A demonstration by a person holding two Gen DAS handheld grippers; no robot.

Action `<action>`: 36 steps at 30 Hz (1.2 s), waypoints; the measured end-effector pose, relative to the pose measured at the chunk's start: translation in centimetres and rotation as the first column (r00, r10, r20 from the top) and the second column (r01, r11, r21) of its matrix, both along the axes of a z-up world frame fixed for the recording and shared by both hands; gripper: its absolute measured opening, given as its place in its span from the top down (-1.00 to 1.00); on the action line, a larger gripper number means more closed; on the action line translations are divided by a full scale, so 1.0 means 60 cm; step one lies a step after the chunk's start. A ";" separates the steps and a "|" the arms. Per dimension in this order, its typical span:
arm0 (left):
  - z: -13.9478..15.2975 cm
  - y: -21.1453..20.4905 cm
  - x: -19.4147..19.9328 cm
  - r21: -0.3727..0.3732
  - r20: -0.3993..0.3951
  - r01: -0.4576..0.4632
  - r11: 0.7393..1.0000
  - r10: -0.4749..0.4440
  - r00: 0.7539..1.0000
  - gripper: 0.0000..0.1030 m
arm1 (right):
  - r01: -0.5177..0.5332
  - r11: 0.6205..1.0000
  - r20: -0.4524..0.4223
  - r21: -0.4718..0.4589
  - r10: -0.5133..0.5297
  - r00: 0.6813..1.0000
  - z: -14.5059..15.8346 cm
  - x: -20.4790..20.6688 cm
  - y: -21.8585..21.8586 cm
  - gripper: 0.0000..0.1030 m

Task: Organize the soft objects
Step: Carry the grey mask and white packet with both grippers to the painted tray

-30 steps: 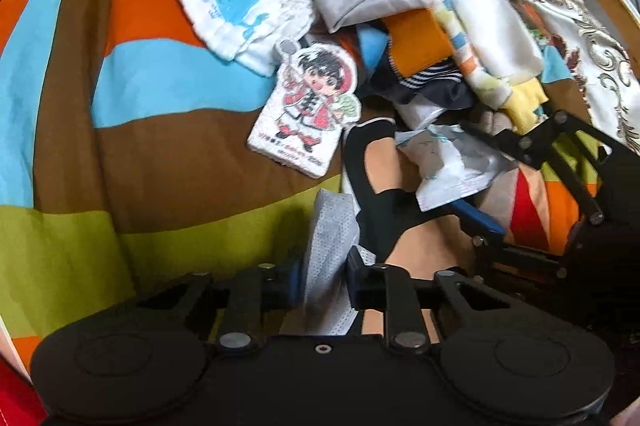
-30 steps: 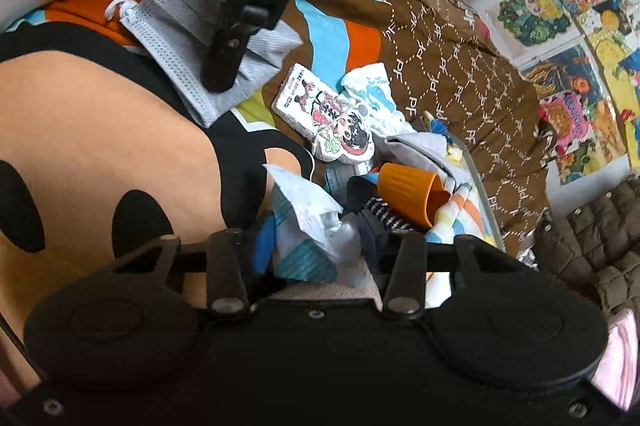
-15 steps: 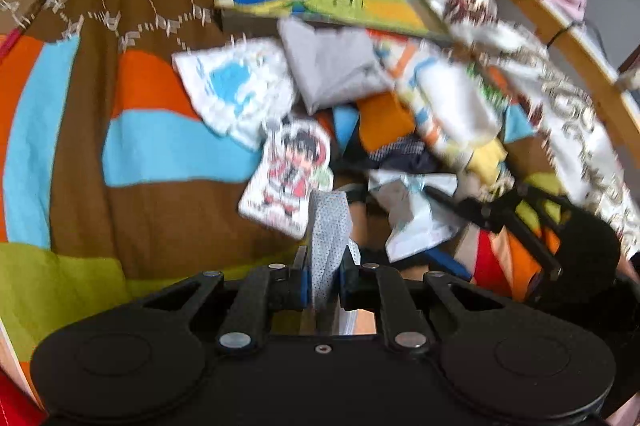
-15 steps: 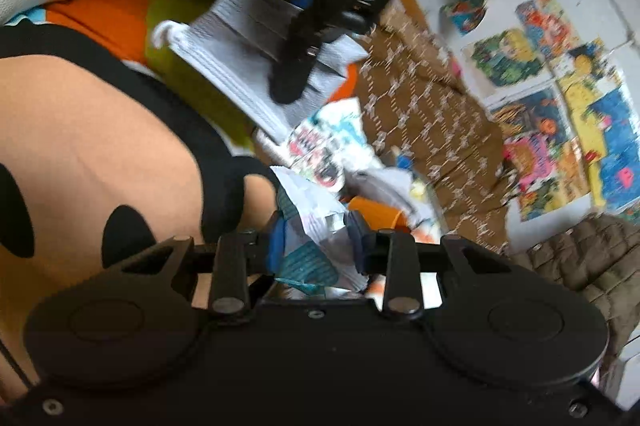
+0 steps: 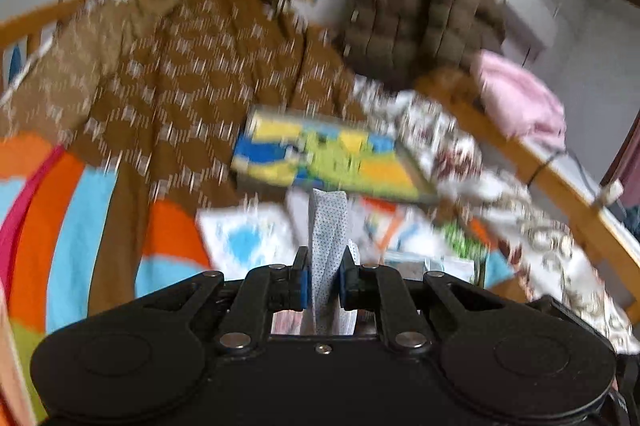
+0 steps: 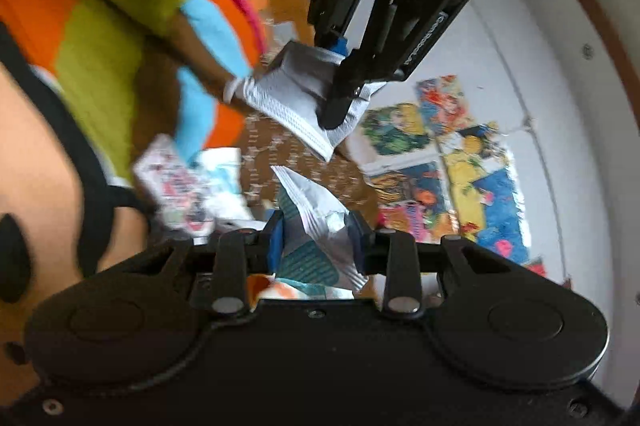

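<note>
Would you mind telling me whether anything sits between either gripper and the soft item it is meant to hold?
Nothing does. The left gripper is already shut on the grey face mask, and the right gripper is shut on the white and teal packet. Both items are off the bedspread.

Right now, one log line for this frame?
left hand-held gripper: shut on mask | right hand-held gripper: shut on packet | both lifted

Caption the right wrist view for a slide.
Right gripper pinches a crumpled wrapper; left gripper holds a grey face mask aloft.
</note>
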State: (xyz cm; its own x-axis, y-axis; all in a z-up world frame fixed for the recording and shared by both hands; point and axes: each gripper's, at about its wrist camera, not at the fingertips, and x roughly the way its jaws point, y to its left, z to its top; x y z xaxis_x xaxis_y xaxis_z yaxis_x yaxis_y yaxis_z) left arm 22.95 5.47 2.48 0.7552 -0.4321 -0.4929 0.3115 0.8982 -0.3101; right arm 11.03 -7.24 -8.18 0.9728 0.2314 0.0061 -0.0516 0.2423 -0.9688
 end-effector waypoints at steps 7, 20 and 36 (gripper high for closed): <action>0.020 -0.051 0.098 -0.095 0.126 -0.029 0.995 0.041 0.991 0.72 | 0.112 0.960 -0.010 0.256 -0.113 0.994 0.075 0.129 -0.034 0.50; -0.019 -0.202 0.377 -0.132 0.126 -0.014 0.991 0.030 0.992 0.72 | 0.397 0.641 -0.351 0.657 -0.206 0.913 0.147 0.424 -0.210 0.49; -0.152 -0.253 0.537 -0.210 -0.285 -0.208 0.955 0.144 0.948 0.60 | 0.636 0.267 -0.650 0.724 -0.044 0.759 0.124 0.601 -0.385 0.31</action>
State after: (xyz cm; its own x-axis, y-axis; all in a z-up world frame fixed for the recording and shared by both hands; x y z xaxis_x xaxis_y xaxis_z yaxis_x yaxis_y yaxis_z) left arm 55.18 -9.69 -6.63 0.6862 -0.4318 -0.5853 0.0333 0.8225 -0.5678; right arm 47.09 -30.31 -0.71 0.8862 0.0126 -0.4631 -0.0217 0.9997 -0.0143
